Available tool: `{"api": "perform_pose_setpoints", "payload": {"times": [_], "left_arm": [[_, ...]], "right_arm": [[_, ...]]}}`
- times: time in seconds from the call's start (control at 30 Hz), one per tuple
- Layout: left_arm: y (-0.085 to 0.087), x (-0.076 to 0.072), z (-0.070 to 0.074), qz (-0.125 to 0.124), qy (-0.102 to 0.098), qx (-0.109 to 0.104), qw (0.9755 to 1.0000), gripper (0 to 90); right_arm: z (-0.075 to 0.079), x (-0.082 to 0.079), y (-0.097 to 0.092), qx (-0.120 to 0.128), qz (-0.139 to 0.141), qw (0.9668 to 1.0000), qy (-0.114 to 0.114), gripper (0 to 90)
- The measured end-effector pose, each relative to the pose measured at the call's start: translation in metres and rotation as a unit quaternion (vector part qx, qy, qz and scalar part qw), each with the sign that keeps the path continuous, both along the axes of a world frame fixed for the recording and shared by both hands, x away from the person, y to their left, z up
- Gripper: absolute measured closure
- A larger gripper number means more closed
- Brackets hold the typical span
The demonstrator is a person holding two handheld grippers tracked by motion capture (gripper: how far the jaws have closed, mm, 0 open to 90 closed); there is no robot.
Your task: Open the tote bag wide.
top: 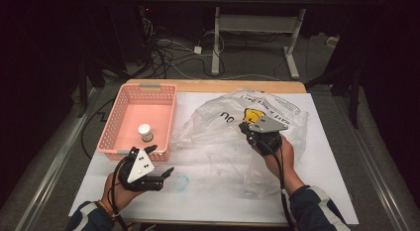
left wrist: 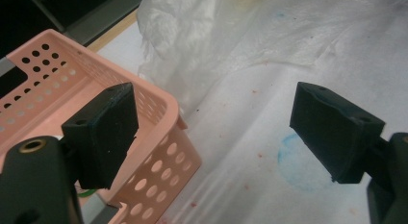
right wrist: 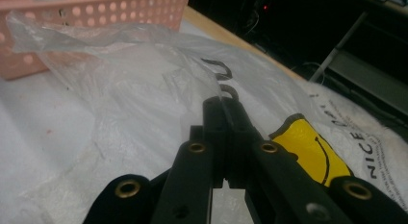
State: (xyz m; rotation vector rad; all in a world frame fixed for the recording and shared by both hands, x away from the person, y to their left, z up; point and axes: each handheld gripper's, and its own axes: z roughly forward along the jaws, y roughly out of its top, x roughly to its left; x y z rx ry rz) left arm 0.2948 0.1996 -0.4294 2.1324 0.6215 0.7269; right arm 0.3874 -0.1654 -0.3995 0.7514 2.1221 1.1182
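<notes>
Because it is a thin, clear film, the plastic bag (top: 233, 137) will handle as a very light, limp and slippery thing: it crumples rather than resists, slides on the white sheet (top: 327, 181) beneath it, and could tear if dragged against a snag. It lies spread over the middle and right of the table, printed with a yellow smiley face (right wrist: 312, 152) and black lettering. A pinch on a gathered fold or a rim edge seems the soundest hold, since a single flat layer gives the pads little to bite. The right gripper (top: 257, 133), at about one o'clock from the table's centre, has its jaws pressed together on a raised fold of the film, as the right gripper view shows (right wrist: 226, 118). The left gripper (top: 157, 161), at about eight o'clock, stands with its jaws wide apart and nothing between them. At ten o'clock sits a pink basket (top: 119, 109) holding a small white-capped jar (top: 145, 132); the basket's corner lies just beside the bag's left edge.
</notes>
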Motion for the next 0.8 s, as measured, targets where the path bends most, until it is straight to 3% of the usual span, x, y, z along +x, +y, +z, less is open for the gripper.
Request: {"api": "perform_pose_setpoints", "payload": {"times": [0.1, 0.5, 0.73, 0.8], "left_arm": [[0.003, 0.003, 0.0, 0.007, 0.003, -0.002, 1.0, 16.4], [0.021, 0.019, 0.024, 0.052, -0.011, -0.022, 0.9984, 16.4], [0.036, 0.045, 0.038, 0.086, 0.0, -0.015, 0.9962, 16.5], [0.04, 0.058, 0.04, 0.095, 0.017, -0.007, 0.9953, 16.5]], "right_arm": [[0.012, 0.002, -0.001, 0.013, -0.007, 0.9996, -0.022, 90.0], [0.045, 0.012, -0.005, 0.047, -0.028, 0.9969, -0.057, 90.0], [0.058, 0.011, -0.006, 0.062, -0.036, 0.9943, -0.079, 90.0], [0.059, 0.011, -0.005, 0.059, -0.035, 0.9945, -0.079, 90.0]]}}
